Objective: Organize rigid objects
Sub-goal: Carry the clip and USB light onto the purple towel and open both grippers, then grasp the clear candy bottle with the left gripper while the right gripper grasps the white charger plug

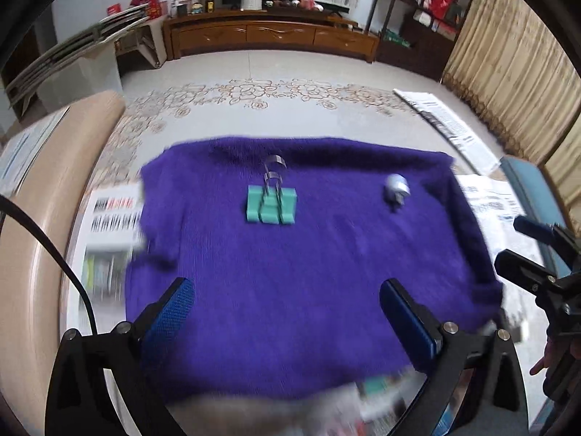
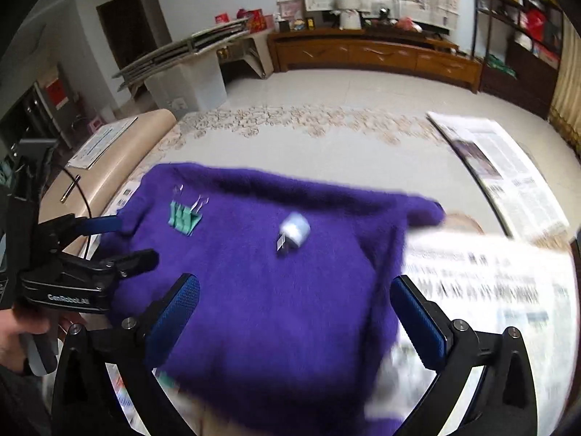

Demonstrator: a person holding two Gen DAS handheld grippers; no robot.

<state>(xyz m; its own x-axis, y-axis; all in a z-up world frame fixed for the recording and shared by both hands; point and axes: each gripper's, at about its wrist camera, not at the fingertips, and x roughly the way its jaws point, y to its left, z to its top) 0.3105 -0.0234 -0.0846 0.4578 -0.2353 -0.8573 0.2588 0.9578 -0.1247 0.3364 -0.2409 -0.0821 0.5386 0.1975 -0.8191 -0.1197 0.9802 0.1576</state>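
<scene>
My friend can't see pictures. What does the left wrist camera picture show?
A green binder clip with silver handles and a small white plug-like thing sit apart on a purple cloth. The left gripper hangs open above the cloth's near part, holding nothing. The right gripper pokes in at the right edge, with newspapers around the cloth.

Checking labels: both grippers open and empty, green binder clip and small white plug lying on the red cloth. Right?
Not quite: the cloth is purple, not red, per the left wrist view. Otherwise right: left gripper and right gripper open and empty, green binder clip and white plug on it.
</scene>
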